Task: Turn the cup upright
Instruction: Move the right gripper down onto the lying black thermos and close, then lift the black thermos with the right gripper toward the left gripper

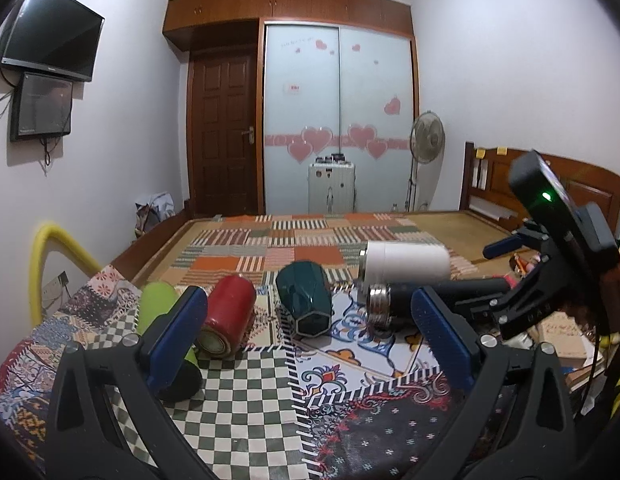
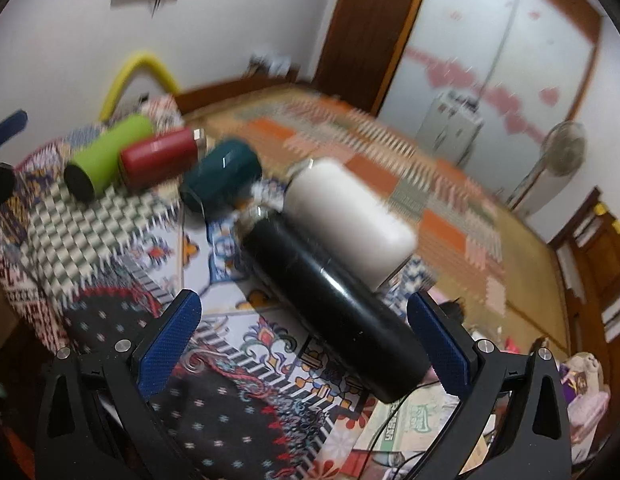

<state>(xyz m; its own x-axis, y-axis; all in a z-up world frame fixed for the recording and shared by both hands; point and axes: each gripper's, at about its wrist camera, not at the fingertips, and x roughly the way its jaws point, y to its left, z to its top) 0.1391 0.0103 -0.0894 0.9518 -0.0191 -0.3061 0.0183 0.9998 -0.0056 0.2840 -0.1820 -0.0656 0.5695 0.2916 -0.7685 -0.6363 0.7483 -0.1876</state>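
Five cups lie on their sides in a loose row on a patchwork cloth (image 1: 246,400) spread over a bed. From the left wrist view they run left to right: a green cup (image 1: 158,308), a red cup (image 1: 228,316), a dark teal faceted cup (image 1: 306,300), then a black cup (image 1: 413,300) with a steel rim, and a white cup (image 1: 405,266) lying just behind it and touching it. The green and red cups touch each other; the teal one lies apart, with bare cloth on both sides. The near part of the cloth, in front of the row, is open. Beyond the cups the bed stretches away flat to a wardrobe (image 1: 337,120) and a door (image 1: 224,132). The left gripper (image 1: 310,332) hovers low over the near cloth, level, its blue-padded jaws spread wide and holding nothing; its left finger hides part of the green cup. The right gripper (image 2: 304,336) is tilted, its view blurred, jaws also spread wide, with the base end of the black cup (image 2: 329,300) lying between its fingertips but not pinched. The white cup (image 2: 349,216) lies just beyond.
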